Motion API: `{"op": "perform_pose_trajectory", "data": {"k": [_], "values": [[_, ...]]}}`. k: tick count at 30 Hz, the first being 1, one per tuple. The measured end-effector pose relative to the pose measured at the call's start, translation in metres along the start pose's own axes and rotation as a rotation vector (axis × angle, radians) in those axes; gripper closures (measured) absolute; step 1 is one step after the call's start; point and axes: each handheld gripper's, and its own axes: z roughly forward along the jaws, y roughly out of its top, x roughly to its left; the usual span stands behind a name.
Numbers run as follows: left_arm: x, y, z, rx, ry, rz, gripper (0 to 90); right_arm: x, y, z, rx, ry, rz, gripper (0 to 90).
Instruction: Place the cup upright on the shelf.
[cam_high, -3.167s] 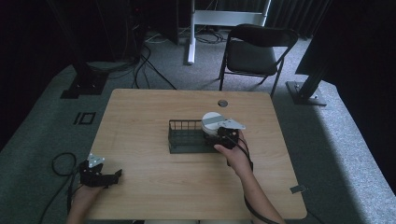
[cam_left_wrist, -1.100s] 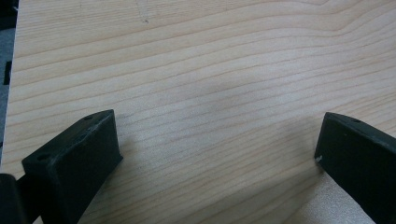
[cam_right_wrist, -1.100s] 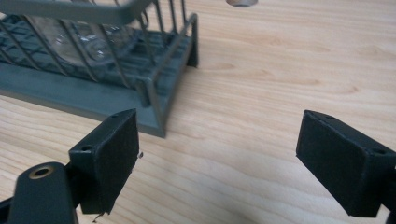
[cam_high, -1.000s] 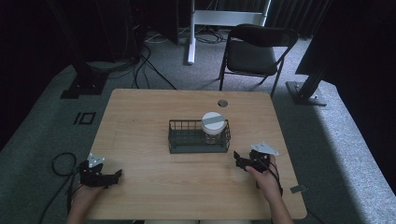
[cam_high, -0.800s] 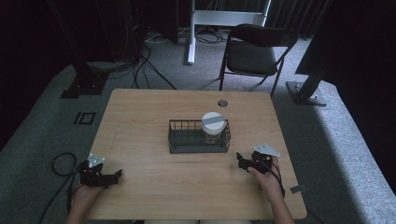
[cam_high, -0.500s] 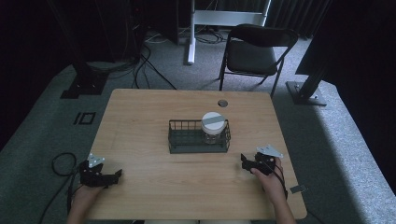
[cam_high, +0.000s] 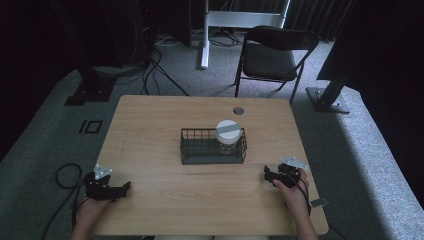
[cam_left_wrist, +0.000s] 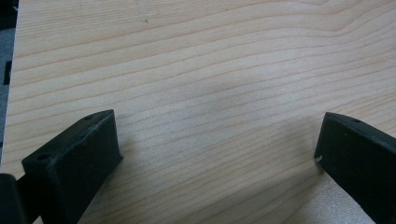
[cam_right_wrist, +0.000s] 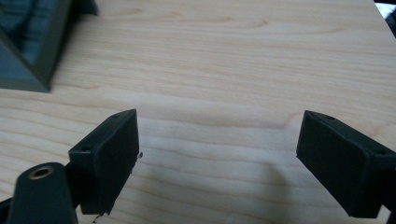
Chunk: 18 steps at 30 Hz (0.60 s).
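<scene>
Since the earlier frames, your right gripper (cam_high: 270, 175) has come away from the wire basket (cam_high: 197, 155) and now rests low on the table's (cam_high: 150, 125) near right corner, leaving the jar (cam_high: 228, 137) behind.

From left to right: your left gripper (cam_high: 122, 187) sits at the near left corner, cable looping off the edge, its 2 jaws spread wide over bare wood grain with nothing between them. At the table's center stands the dark wire basket, and the clear jar with its white lid sits upright in the basket's right end. A grey strip crosses the lid; no writing on it can be read. Behind the basket, a small round hole (cam_high: 238, 110) marks the tabletop near the far edge. Your right gripper's 2 jaws are likewise wide apart and empty, the basket's corner (cam_right_wrist: 28, 56) ahead of them. Nothing lies between either gripper and the basket. Beyond the table stands 1 black folding chair (cam_high: 272, 55).
</scene>
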Motion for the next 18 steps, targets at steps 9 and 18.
{"op": "perform_pose_trajectory", "data": {"k": [9, 18], "values": [[0.0000, 0.0000, 0.0000, 0.000, 0.000, 0.000, 0.1, -0.0078, -0.0029, 0.0028, 0.025, -0.038, 0.039, 12.8], [0.0000, 0.0000, 0.0000, 0.000, 0.000, 0.000, 0.1, -0.0101, -0.0032, 0.0053, 0.076, -0.045, 0.054, 12.1]]}}
